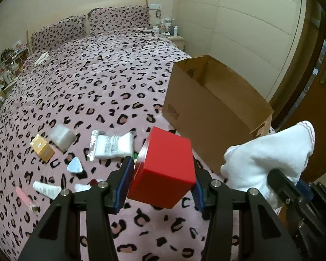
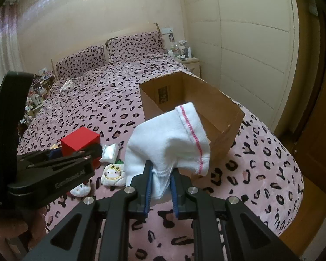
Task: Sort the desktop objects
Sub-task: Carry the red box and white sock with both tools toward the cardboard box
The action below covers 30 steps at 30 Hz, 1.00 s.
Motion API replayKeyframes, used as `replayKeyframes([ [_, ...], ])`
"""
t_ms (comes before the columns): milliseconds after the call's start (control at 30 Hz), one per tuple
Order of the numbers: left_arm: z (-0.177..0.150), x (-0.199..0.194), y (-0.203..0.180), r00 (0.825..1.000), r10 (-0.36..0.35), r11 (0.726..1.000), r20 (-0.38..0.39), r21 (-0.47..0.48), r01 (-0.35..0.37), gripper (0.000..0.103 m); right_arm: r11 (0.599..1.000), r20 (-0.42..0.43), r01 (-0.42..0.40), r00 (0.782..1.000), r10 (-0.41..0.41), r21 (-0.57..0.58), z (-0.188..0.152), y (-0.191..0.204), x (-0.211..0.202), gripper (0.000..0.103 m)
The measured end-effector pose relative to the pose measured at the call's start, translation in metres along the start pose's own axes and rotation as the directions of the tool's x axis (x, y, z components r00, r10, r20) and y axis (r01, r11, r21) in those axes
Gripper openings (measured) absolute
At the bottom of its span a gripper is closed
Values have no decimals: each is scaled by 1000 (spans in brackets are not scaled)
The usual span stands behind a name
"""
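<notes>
Red box [image 1: 163, 167] sits pinched in our left gripper [image 1: 160, 187] jaws; only the right view shows plush toys [image 2: 113, 174]; our right gripper [image 2: 160, 192] jaws pinch the white cloth [image 2: 169, 143] raised before the cardboard box [image 2: 217, 108].

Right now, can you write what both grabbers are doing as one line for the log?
left gripper: shut on red box | right gripper: shut on white cloth | both lifted near open cardboard box | bed: small items remain
</notes>
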<state>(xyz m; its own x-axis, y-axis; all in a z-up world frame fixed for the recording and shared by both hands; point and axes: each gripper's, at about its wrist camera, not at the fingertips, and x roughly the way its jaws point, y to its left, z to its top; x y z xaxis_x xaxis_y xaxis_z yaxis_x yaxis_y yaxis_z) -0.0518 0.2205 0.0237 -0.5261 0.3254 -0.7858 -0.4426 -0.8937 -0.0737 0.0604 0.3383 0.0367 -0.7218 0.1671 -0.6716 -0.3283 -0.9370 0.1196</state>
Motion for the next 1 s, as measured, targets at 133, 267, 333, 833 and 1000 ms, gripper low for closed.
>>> replayKeyframes([
  [133,11,4,-9,1000,-28,999,-8,14,28,49,1000,-2,3,1000,-3,-9,6,-3,1,15],
  [267,21,11,-18,998,-53,998,-21,30,54,49,1000,-10,9,1000,-9,-14,13,-9,4,15],
  [333,26,14,-22,998,-58,997,-23,41,58,49,1000,-7,13,1000,-13,-15,17,-12,5,15],
  [833,72,40,-55,994,-104,988,-46,106,109,49,999,-3,33,999,-33,-13,51,-35,19,15],
  [1000,90,53,-63,988,-139,983,-69,113,146,49,999,3,41,999,-41,-13,63,-43,24,15],
])
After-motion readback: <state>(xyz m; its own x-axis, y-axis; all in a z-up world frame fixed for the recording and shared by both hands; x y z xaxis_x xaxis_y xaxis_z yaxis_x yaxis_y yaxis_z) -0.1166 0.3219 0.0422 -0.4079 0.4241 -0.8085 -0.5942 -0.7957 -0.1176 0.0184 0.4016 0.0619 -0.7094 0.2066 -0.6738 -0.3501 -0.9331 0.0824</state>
